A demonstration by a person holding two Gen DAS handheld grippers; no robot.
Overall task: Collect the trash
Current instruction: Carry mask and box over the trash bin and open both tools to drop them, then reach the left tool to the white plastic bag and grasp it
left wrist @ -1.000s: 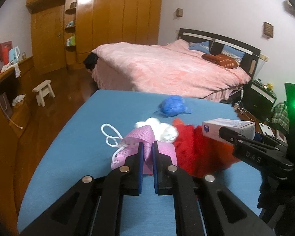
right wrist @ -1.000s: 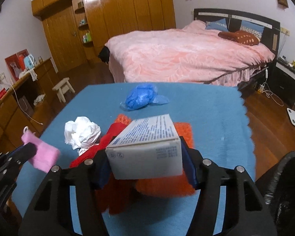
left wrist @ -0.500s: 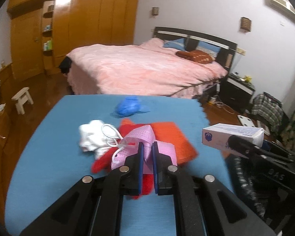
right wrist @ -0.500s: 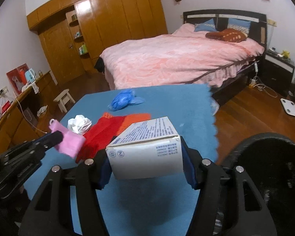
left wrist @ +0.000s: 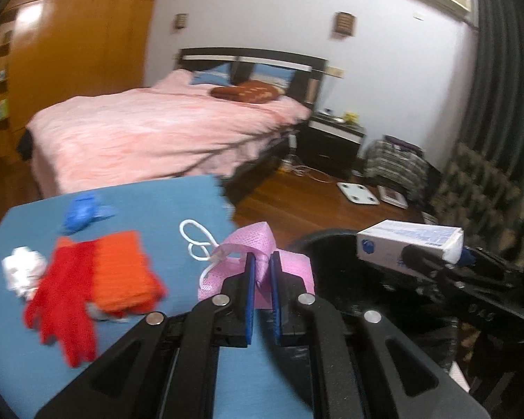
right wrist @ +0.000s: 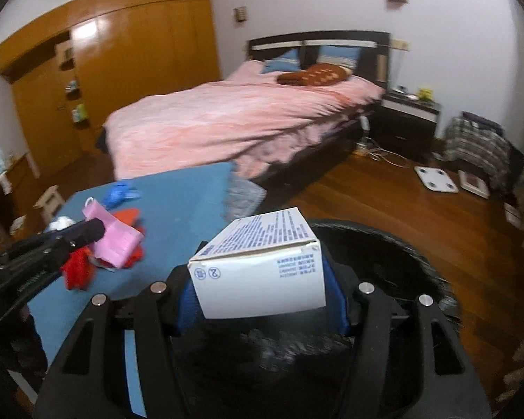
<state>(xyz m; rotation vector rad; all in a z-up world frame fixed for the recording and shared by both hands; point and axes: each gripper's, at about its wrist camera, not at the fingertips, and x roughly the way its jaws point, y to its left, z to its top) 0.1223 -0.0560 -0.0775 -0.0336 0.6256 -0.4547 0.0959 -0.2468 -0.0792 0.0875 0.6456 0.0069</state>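
Note:
My left gripper [left wrist: 262, 262] is shut on a pink face mask [left wrist: 253, 244] with white ear loops, held at the right edge of the blue table [left wrist: 150, 209]. My right gripper [right wrist: 262, 269] is shut on a white cardboard box [right wrist: 258, 269] with blue print, held over the black-lined trash bin [right wrist: 384, 262]. The box [left wrist: 407, 242] and the bin [left wrist: 335, 244] also show in the left wrist view. The mask [right wrist: 113, 235] and the left gripper [right wrist: 94, 230] show at the left of the right wrist view.
On the table lie red and orange gloves [left wrist: 97, 279], a crumpled white paper [left wrist: 19, 272] and a crumpled blue glove [left wrist: 82, 209]. A pink bed [right wrist: 234, 122] stands behind the table. A white scale [right wrist: 436, 179] lies on the wooden floor.
Both grippers have swung to the right, away from the table's middle, each still holding its item. The box has come over the bin; the mask has reached the table's right edge.

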